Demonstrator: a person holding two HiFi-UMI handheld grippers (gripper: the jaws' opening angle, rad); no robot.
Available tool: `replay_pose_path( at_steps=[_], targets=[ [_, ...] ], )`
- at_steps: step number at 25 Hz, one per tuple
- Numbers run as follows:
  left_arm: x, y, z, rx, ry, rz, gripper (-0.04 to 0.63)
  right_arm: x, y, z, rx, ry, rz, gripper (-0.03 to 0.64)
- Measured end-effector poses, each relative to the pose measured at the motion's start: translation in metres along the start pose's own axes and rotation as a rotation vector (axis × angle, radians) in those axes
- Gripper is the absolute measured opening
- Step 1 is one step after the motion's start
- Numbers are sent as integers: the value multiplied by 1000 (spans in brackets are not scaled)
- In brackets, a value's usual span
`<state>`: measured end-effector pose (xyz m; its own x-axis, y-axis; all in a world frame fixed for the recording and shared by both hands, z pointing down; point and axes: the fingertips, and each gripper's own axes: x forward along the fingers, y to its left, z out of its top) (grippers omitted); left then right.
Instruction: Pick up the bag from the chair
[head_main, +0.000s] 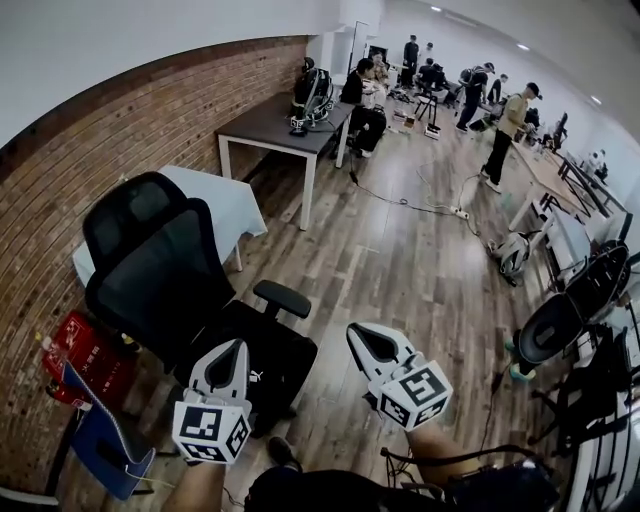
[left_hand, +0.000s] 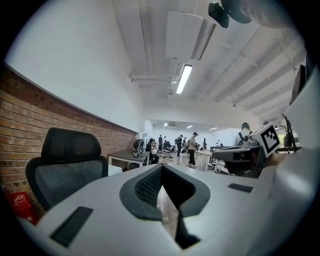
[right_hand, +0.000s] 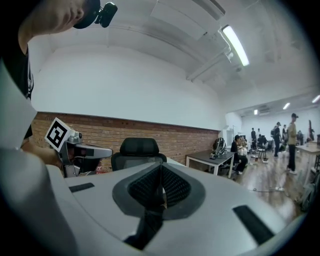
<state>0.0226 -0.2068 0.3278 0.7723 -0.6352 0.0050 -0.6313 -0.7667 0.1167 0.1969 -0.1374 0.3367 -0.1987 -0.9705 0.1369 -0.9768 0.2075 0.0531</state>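
Both grippers closed and empty, held before the chair that bears the bag.

The white plastic left gripper and right gripper are held about level, side by side and apart. In each gripper view the ribbed black pads are seen pressed together at the tips, with nothing clamped between them and nothing touched. The black fabric bag is seen lying on the seat of a black mesh-backed office chair, just beyond the left gripper. The chair is set on a brown wood-plank floor beside a red brick wall. A white-draped table and a grey-topped table with white legs are ranged along that wall, and a red plastic crate is placed at its foot.
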Motion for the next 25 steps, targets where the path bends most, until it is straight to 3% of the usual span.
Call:
replay_pose_path(
  at_steps=[12, 17, 19, 21, 25],
  targets=[
    [34, 96, -14, -20, 29, 56, 11, 107, -6, -1, -14, 37, 49, 18],
    [43, 122, -34, -31, 79, 95, 11, 148, -10, -17, -15, 86, 90, 20],
    [47, 129, -44, -40, 106, 116, 11, 163, -12, -28, -13, 117, 113, 48],
    [53, 133, -54, -53, 126, 132, 11, 176, -18, -40, -8, 147, 143, 143],
    [73, 145, -77, -63, 176, 172, 12, 204, -31, -65, -15, 196, 190, 164]
  ],
)
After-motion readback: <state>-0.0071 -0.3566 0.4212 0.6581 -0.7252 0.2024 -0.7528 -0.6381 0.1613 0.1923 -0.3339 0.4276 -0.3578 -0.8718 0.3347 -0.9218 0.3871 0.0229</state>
